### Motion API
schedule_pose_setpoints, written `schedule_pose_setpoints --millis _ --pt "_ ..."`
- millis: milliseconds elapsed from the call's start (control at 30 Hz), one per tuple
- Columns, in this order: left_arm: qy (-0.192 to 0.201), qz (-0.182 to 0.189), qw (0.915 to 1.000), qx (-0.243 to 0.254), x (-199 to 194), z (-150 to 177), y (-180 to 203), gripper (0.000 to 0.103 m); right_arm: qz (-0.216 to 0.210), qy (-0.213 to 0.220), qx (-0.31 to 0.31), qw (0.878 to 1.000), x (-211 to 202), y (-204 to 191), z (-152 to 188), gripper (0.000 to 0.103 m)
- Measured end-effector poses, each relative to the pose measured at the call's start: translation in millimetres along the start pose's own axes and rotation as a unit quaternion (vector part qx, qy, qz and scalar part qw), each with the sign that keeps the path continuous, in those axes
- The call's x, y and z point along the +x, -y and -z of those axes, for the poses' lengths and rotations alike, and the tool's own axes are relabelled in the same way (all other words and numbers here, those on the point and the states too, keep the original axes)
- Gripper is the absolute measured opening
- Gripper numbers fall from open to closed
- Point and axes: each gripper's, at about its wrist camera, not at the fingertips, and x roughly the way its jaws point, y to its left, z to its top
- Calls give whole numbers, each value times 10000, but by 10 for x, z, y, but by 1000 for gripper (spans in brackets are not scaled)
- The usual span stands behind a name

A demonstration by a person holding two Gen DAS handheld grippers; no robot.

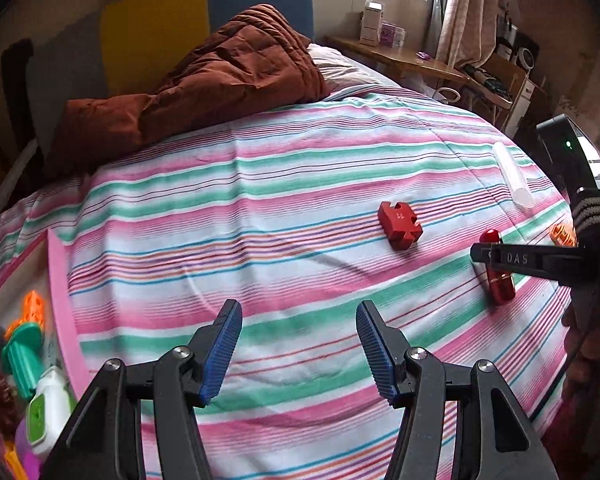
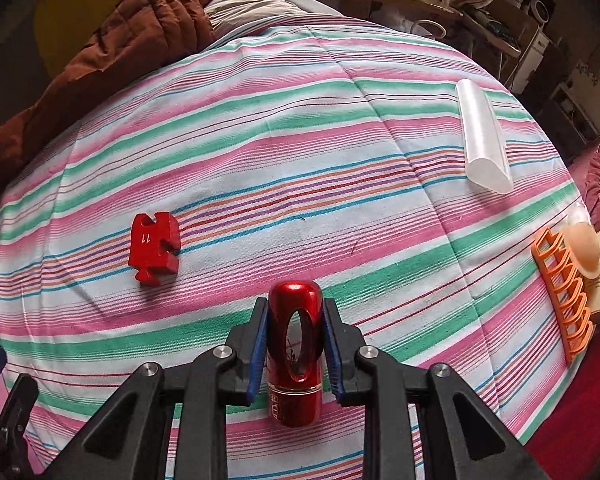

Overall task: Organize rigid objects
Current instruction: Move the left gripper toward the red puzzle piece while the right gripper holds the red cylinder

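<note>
A shiny red capsule-shaped bottle [image 2: 296, 344] lies on the striped bedspread [image 2: 300, 152]. My right gripper [image 2: 295, 316] is shut on it, the blue pads pressing both sides. In the left wrist view the bottle [image 1: 498, 276] shows at the right under the right gripper's black finger [image 1: 524, 259]. A red puzzle-piece block marked 11 [image 2: 154, 247] lies to the left, also in the left wrist view [image 1: 400, 225]. My left gripper [image 1: 299, 318] is open and empty above the bedspread, nearer than the block.
A clear plastic tube [image 2: 485, 136] lies at the back right. An orange rack [image 2: 562, 292], a beige pad and a box sit at the right edge. Colourful toys and a white bottle [image 1: 46, 404] lie at the left. A brown quilt [image 1: 204, 80] lies behind.
</note>
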Motion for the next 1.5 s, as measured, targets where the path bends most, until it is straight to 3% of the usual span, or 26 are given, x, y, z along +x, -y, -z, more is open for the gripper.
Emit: schedule_pose_setpoints --millis 433,700,767,800,867,1067,1167,1300,1500 --pt "-245 699 9969 280 703 -589 535 62 -141 -156 95 9997 20 18 46 25" --pt "-325 691 9964 361 1068 -725 658 65 -204 -177 188 9995 9 51 51 26" --pt "-264 568 9967 520 1096 -722 706 62 -166 -173 132 9996 16 52 34 26" --pt "-208 471 9969 589 1087 -706 711 49 -155 -170 110 9997 14 44 35 26" --pt "-109 358 9973 636 1041 -655 671 36 -153 -171 76 9997 11 34 37 26" --pt "-103 28 9988 476 756 -305 410 36 -203 -152 -238 9994 -3 -87 56 26" --pt "-14 -161 9988 473 531 -6 257 36 -506 -162 -713 9960 -17 -282 97 26" --pt "9 -286 9988 387 264 343 127 36 -436 -91 -1552 9869 -100 -614 282 26" --pt "247 -503 9978 352 -24 749 79 36 -322 6 -1779 9835 -145 -650 445 26"
